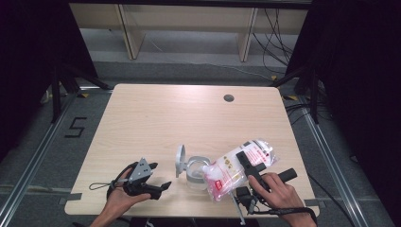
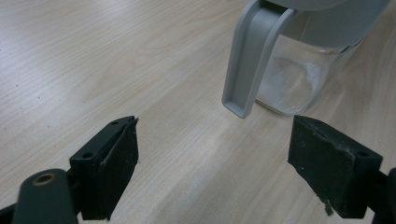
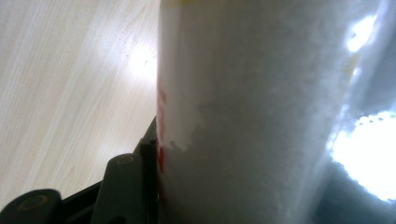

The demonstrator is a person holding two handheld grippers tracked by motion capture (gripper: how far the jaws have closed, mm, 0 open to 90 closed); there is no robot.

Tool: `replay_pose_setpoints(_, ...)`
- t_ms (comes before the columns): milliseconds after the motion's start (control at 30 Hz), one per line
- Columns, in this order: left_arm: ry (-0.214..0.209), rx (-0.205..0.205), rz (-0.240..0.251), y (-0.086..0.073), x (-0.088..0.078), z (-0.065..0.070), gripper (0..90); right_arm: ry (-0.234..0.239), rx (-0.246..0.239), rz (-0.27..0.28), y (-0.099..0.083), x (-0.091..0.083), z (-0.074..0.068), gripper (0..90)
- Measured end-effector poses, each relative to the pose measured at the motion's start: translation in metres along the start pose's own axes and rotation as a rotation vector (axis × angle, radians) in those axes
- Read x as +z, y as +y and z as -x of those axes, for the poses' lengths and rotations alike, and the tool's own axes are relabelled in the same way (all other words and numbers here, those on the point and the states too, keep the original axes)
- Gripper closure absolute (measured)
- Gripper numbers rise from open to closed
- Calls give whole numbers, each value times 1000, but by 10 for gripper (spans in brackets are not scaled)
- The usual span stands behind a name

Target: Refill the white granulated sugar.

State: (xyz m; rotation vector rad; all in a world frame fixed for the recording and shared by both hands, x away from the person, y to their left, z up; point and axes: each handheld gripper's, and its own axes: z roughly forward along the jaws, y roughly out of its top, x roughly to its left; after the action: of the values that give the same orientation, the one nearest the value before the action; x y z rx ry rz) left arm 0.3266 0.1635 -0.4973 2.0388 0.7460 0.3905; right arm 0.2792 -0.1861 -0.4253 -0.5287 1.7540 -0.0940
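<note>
Right gripper (image 1: 249, 166) is clamped on the bag (image 1: 239, 168) of white grains, tilted mouth-down over the open jar (image 1: 196, 174) near the table's (image 1: 189, 113) front edge. Left gripper (image 1: 150, 182) sits open and empty just beside the jar. Pour slowly, keep the bag's mouth inside the rim, and steady the jar with the left if it shifts.

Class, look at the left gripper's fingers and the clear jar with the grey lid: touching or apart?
Apart. In the left gripper view, bare table shows between the open fingers and the jar, which stands beyond them.
</note>
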Motion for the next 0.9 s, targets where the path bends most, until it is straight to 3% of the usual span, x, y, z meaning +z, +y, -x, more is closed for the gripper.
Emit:
replay_pose_setpoints(33,5,0,10,0,1,0,157,-5,-28,2,-1,0,2,502)
replay_pose_setpoints(267,-1,1,7,0,1,0,157,-3,-26,5,0,0,2,504)
replay_pose_setpoints(300,3,-6,9,0,1,1,157,6,-4,-5,0,-1,0,503)
replay_pose_setpoints(433,7,1,9,0,1,0,157,-6,-33,11,1,-1,2,505)
replay_pose_setpoints(733,6,4,9,0,1,0,157,-3,-18,7,1,-1,1,508)
replay_pose_setpoints(767,10,-11,10,0,1,1,157,-5,-12,8,1,-1,1,508)
replay_pose_setpoints(900,9,-10,9,0,1,1,157,-9,-28,18,1,-1,2,509)
